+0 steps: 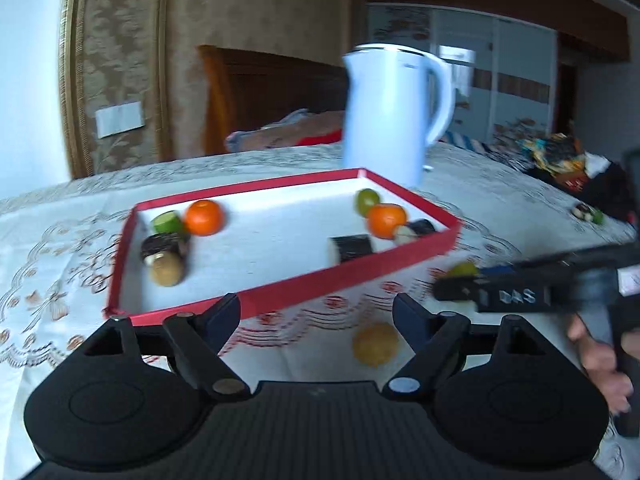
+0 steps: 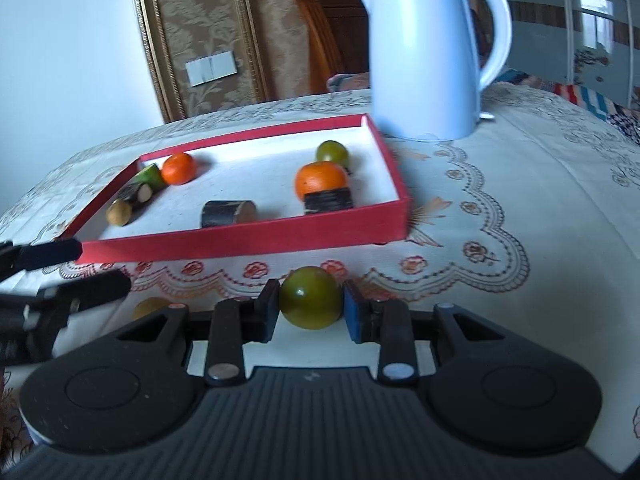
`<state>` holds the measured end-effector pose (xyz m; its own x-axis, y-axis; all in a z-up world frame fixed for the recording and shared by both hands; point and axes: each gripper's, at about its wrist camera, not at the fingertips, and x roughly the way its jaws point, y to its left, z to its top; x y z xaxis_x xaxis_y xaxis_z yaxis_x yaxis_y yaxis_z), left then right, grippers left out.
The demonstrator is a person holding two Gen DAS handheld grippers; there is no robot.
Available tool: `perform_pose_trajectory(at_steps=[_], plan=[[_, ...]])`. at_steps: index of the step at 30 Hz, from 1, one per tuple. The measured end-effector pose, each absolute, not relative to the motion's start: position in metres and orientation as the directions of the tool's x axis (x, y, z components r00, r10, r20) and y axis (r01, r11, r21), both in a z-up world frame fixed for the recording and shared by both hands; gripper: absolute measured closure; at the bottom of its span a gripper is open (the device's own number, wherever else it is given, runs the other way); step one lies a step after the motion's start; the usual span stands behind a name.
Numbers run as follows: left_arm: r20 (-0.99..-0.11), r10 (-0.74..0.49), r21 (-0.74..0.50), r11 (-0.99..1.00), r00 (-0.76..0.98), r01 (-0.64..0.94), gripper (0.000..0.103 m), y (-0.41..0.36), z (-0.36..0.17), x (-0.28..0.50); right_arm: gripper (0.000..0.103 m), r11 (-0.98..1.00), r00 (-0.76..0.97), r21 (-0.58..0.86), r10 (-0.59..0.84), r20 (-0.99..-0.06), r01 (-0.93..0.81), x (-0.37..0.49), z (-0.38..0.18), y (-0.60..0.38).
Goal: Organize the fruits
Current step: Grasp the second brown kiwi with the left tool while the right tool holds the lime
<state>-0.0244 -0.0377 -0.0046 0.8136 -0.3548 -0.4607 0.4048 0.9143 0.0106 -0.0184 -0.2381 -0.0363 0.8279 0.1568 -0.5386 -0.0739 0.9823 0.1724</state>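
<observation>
The right gripper (image 2: 310, 310) pinches a green fruit (image 2: 311, 298) just above the cloth, with the red tray (image 2: 248, 242) straight ahead. The left gripper (image 1: 316, 316) gapes empty, with a yellow fruit (image 1: 375, 343) just ahead, slightly right.

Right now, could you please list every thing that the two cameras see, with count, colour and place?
Box: one, red with white inside, on the tablecloth.
Oranges: two, orange, in the box.
Green fruits in the box: two, one at each end.
Dark cut pieces: several, in the box.
Brownish fruit: one, in the box.
Yellow fruit: one, on the tablecloth before the box.
Kettle: one, white, behind the box.
Tablecloth: one, white, patterned.
Green fruit: one, in the right gripper.
Right gripper: shut on it.
Left gripper: open, empty.
</observation>
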Motion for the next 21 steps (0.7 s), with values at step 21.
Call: perform_pose_trajectory(at_steps=[21], plan=[[-0.566,-0.239,0.167,0.904,0.789,0.393,0.021,-0.077,-0.023,-0.023,0.072,0.985,0.827,0.157,0.148,-0.543,-0.074,-0.018,-0.037,-0.236]])
